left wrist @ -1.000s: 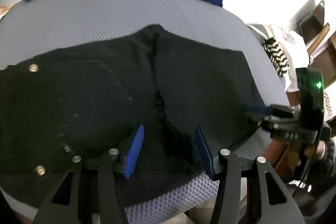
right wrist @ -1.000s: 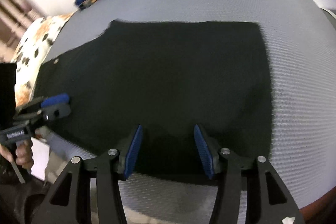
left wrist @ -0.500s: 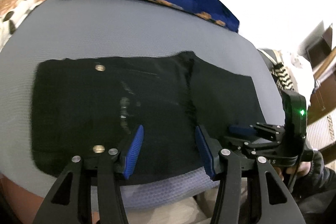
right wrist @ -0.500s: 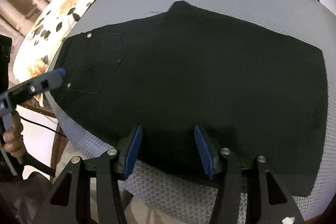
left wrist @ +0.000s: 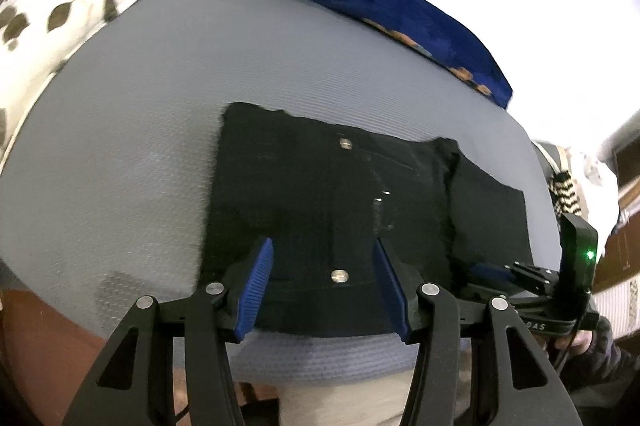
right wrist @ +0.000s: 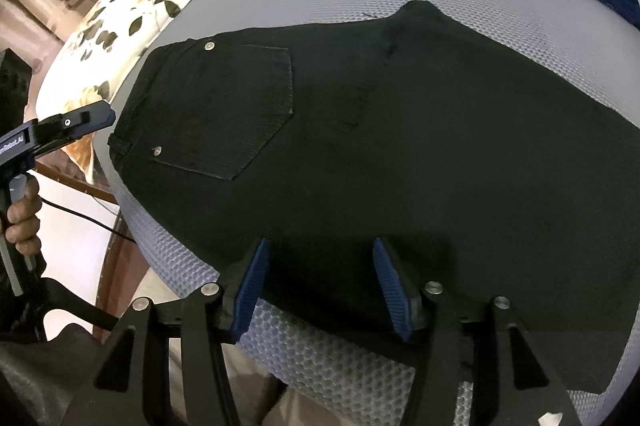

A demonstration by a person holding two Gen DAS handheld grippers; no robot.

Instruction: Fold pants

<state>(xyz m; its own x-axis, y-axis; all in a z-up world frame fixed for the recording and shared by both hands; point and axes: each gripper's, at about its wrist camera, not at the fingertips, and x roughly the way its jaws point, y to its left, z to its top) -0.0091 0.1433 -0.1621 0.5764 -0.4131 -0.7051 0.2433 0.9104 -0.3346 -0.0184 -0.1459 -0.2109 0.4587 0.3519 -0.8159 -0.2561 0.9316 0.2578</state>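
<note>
The black pants (right wrist: 400, 146) lie flat on the grey mattress (left wrist: 280, 58), folded lengthwise, back pocket (right wrist: 236, 110) up, near its front edge. Both hand-held grippers hover above that edge with fingers apart, empty: left hand-held gripper (left wrist: 324, 290) by the waistband, right hand-held gripper (right wrist: 320, 290) mid-leg. A blue floral blanket (left wrist: 392, 14) lies behind, and a floral pillow (right wrist: 132, 26) beside.

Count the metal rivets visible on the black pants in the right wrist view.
2. One rivet sits at the far corner of the back pocket; the other rivet is at its near corner. More may be hidden underneath the pants.
</note>
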